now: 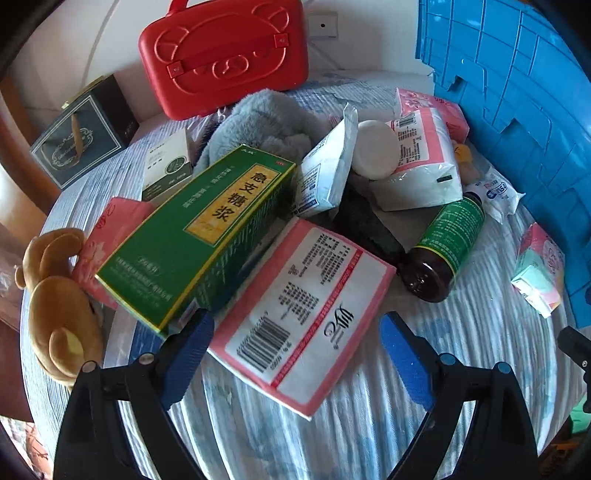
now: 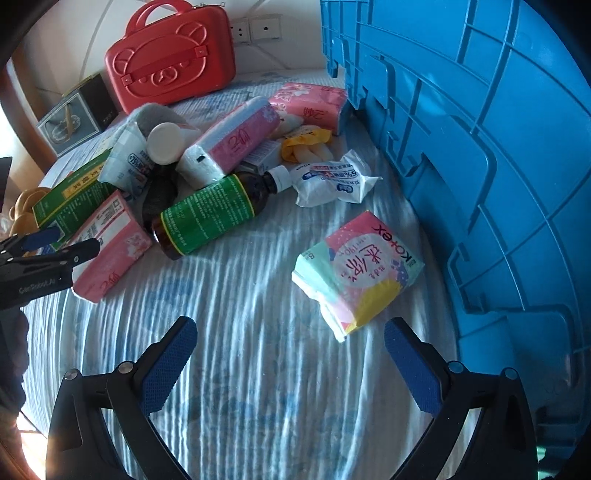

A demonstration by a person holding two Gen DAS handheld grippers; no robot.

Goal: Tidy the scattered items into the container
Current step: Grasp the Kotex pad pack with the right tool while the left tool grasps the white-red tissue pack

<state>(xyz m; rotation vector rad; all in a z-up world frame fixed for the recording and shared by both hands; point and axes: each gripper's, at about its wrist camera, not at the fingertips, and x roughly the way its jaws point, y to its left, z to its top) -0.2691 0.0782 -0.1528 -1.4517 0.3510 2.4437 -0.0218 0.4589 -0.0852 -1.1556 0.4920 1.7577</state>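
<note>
On the striped blue bedspread (image 2: 258, 295), both grippers hover released: the left gripper (image 1: 295, 354) straddles a pink-and-white tissue pack (image 1: 303, 314), the right gripper (image 2: 291, 354) nears a pink Kotex pad packet (image 2: 358, 273) beside the blue plastic crate (image 2: 498, 184).

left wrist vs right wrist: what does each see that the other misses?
Left wrist only: the open left gripper from behind, straddling a pink tissue pack, and a white box with a dark label.

Right wrist only: the open right gripper over bare bedding, wall sockets, and the yellow wrapper.

Both: the red bear case, blue crate, green medicine box, brown bottle, Kotex pack, white jar.
</note>
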